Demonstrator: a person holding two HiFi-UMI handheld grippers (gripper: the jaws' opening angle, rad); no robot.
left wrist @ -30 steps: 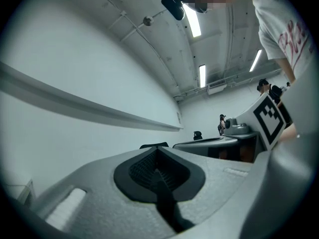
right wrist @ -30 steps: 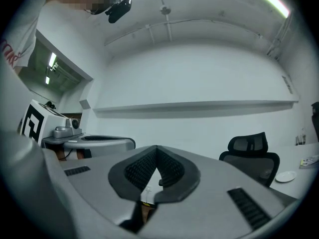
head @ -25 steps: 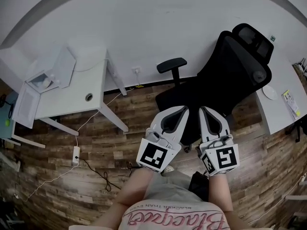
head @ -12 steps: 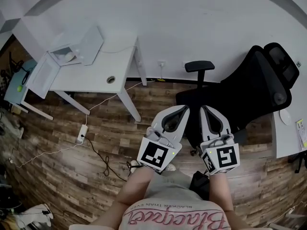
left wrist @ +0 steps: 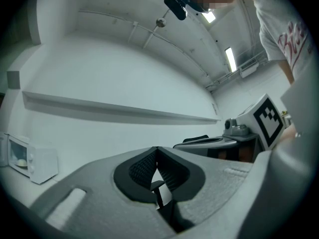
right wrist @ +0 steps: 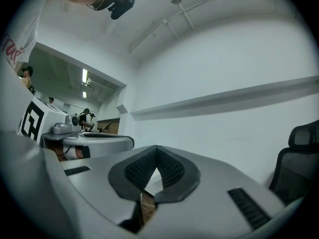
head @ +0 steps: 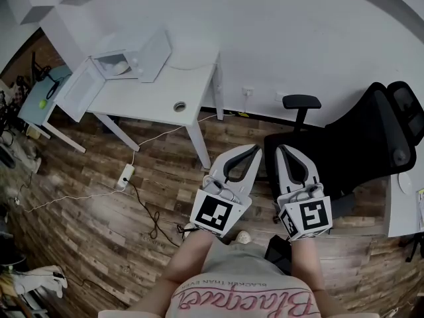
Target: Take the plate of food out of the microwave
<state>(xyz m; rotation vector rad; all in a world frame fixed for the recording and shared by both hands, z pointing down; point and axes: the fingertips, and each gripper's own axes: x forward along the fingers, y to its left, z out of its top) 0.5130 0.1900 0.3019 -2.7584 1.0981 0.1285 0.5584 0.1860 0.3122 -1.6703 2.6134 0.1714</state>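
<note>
A white microwave (head: 132,57) stands on the far left end of a white table (head: 156,101), its door (head: 74,90) swung open. Something pale, the plate of food (head: 119,65), lies inside; it is too small to make out. In the left gripper view the microwave (left wrist: 29,159) sits at the far left edge. My left gripper (head: 255,150) and right gripper (head: 279,150) are held side by side over the wooden floor, well short of the table. Both are shut with nothing in them, as the left gripper (left wrist: 157,148) and right gripper (right wrist: 157,147) show in their own views.
A black office chair (head: 371,144) stands right of the grippers, beside another white desk (head: 401,207). A power strip (head: 126,173) and cables (head: 154,220) lie on the floor under the table. Clutter and a green ball (head: 42,103) sit at the far left.
The view has swung left: the table and microwave have shifted towards the middle and the chair has slid to the right edge. Both grippers stay shut, side by side.
</note>
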